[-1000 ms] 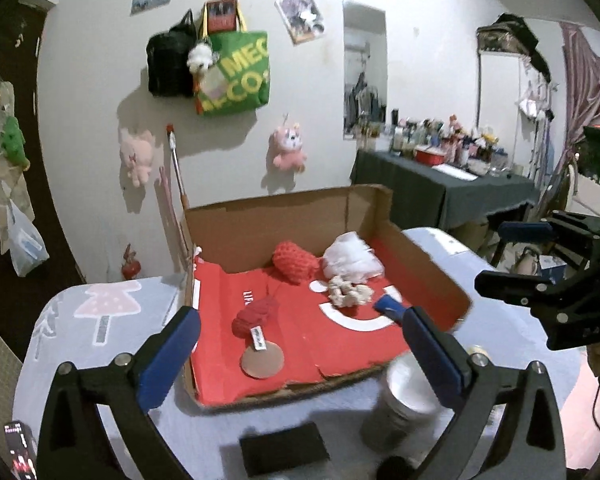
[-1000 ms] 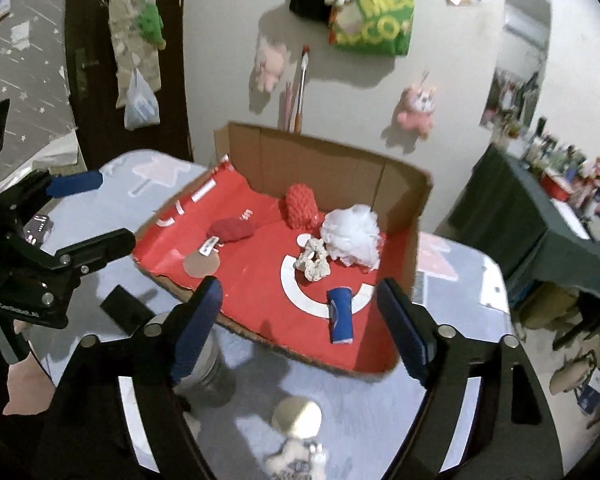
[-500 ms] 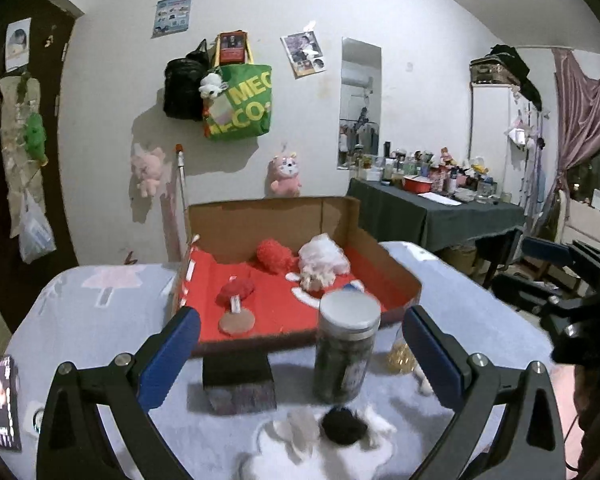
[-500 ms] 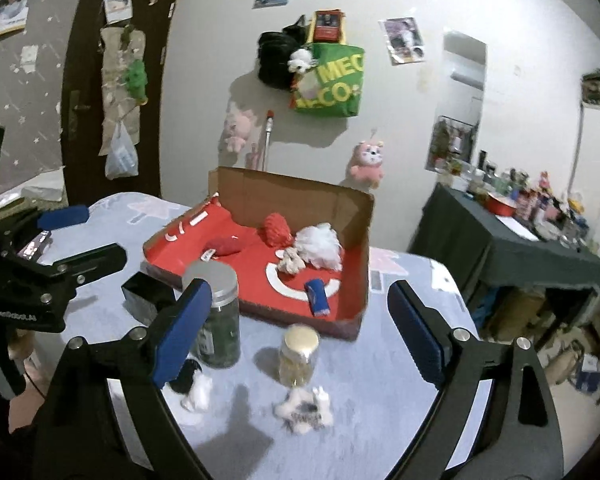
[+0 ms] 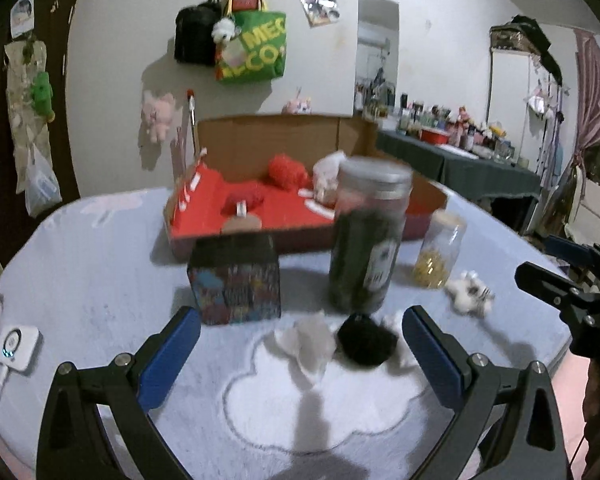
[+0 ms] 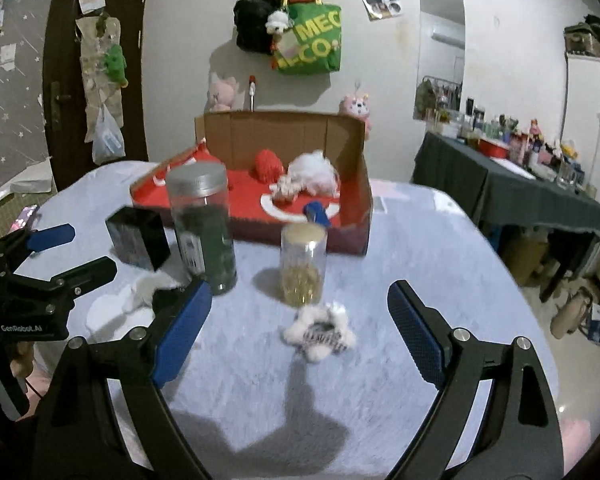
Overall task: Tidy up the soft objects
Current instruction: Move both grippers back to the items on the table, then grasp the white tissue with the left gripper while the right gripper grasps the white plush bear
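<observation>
While both tongs [image 5: 300, 344] gape, tabletop [image 6: 420, 264] lies open.

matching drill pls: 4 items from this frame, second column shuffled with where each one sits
Items:
1. red yarn ball
2. tall jar with the grey lid
3. white fluffy scrunchie
4. black pom-pom

Places:
A. on the cloth ahead of the open right gripper, in front of the small jar
B. inside the cardboard box, near its back wall
C. ahead of the open left gripper, beside a white tuft
D. standing on the cloth, right of the dark box

Pairs: 1-B, 2-D, 3-A, 4-C
</observation>
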The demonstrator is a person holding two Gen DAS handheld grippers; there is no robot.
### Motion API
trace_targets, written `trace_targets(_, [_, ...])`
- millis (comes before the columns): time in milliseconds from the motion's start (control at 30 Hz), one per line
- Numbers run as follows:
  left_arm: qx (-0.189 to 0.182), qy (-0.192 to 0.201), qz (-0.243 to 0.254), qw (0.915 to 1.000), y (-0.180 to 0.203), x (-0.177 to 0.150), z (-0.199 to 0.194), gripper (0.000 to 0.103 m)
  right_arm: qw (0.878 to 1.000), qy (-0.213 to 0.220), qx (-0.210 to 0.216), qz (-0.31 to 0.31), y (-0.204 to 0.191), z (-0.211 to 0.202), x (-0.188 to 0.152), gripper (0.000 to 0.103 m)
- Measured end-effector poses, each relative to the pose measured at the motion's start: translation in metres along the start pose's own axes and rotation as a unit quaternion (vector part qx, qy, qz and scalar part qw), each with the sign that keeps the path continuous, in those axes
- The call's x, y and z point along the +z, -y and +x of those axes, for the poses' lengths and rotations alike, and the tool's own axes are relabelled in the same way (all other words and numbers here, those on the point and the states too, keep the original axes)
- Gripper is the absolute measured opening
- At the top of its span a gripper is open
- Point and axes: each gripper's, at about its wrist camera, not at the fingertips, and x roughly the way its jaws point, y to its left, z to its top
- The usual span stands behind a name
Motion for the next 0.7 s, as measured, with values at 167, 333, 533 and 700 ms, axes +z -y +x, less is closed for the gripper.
trace_targets(167, [0.006, -0.026, -0.004, 0.9996, -0.005, -0.013, 0.017, 0.103, 0.999, -0.028, 0.008, 0.012, 0.002, 0.018, -0.018, 0.090])
trace_targets(333, [0.010, -0.046, -0.012, 0.9988, -0.010, -0.018, 0.028, 0.103, 0.999, -0.048, 0.009, 0.015, 0.003, 0.032, -0.028, 0.090])
trace_targets(533, [0.016, -0.066, -0.014, 0.9976, -0.015, -0.020, 0.038, 0.103, 0.997, -0.064, 0.016, 0.025, 0.009, 0.047, -0.032, 0.090])
trace_targets(700, [0.018, -0.080, -0.007, 0.9966, -0.015, -0.015, 0.050, 0.103, 0.996, -0.084, 0.013, 0.032, 0.017, 0.066, -0.032, 0.090])
